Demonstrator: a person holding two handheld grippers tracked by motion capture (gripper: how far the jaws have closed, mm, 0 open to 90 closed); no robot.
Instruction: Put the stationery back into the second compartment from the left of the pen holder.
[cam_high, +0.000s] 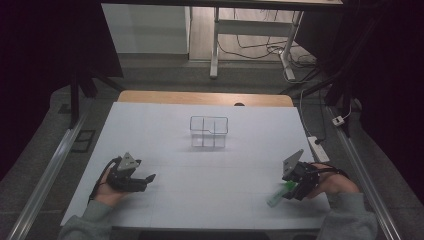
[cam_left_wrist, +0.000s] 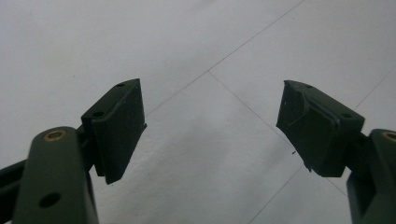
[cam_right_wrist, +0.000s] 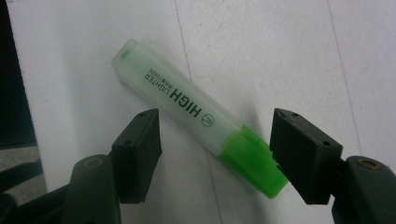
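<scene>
High view: nearest the camera, two grey-green sleeves enter from the bottom edge, each hand holding a black two-jaw claw over the white paper-covered table (cam_high: 200, 190). Left claw (cam_high: 149, 179) sits low at the near left, jaws pointing toward the table's middle, nothing between them. Right claw (cam_high: 284, 192) sits at the near right, tilted down toward the translucent green highlighter pen (cam_high: 278, 196), which lies flat on the white surface near the front right edge. A small clear-walled box with inner dividers (cam_high: 209, 131) stands near the middle of the table, well apart from both claws. A white power strip (cam_high: 318, 148) lies just off the table's right edge. Left gripper view: the left claw (cam_left_wrist: 210, 126) has its jaws spread wide, only bare white surface with thin seam lines between them. Right gripper view: the right claw (cam_right_wrist: 215, 144) has its jaws spread on either side of the highlighter (cam_right_wrist: 196, 114); the pen lies diagonally, its bright green end just beside the right-hand jaw, whether touching it I cannot tell; its pale capped end points up and away to the left. The left-hand jaw stands clear of the barrel. Black lettering "HIGH LIGHTER" reads along the barrel. Pen rests on the table, not lifted.
</scene>
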